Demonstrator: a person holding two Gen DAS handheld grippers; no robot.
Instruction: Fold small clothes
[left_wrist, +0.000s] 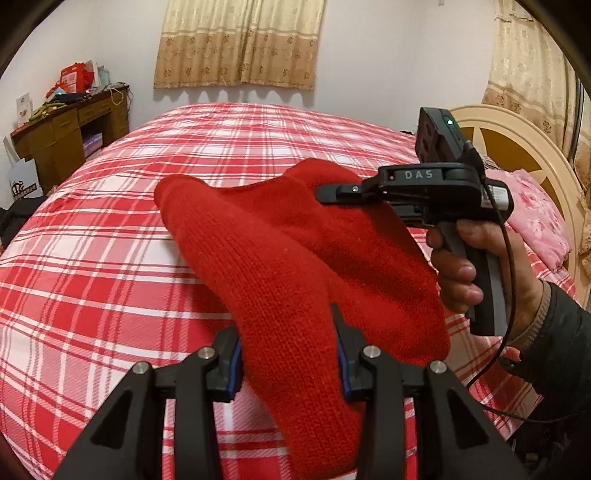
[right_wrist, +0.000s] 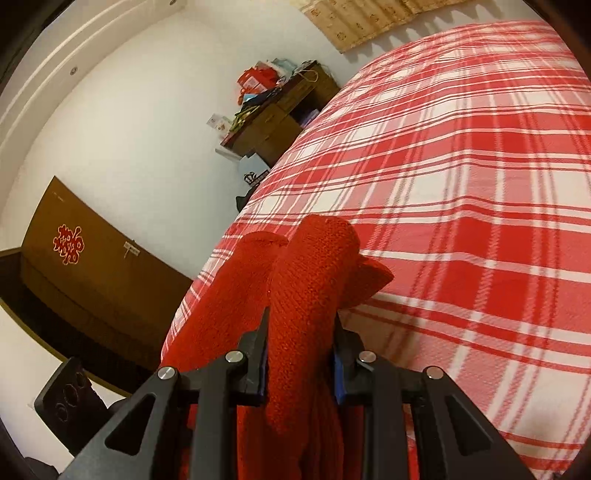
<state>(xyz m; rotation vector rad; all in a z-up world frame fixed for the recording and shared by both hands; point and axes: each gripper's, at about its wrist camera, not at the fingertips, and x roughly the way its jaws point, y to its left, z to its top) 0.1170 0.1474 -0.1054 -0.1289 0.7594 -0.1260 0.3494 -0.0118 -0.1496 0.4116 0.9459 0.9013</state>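
Red knit garment; red-and-white plaid bedspread; beige patterned curtain; pink floral pillow; brown desk; black grippers with blue pads.

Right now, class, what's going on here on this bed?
A person is folding a red knit garment over a bed with a red plaid cover. Each hand works a hand-held gripper, and both are shut on the knit: the left hand-held gripper pinches one part, the right hand-held gripper another. The garment is held up between them, not yet laid flat or folded.
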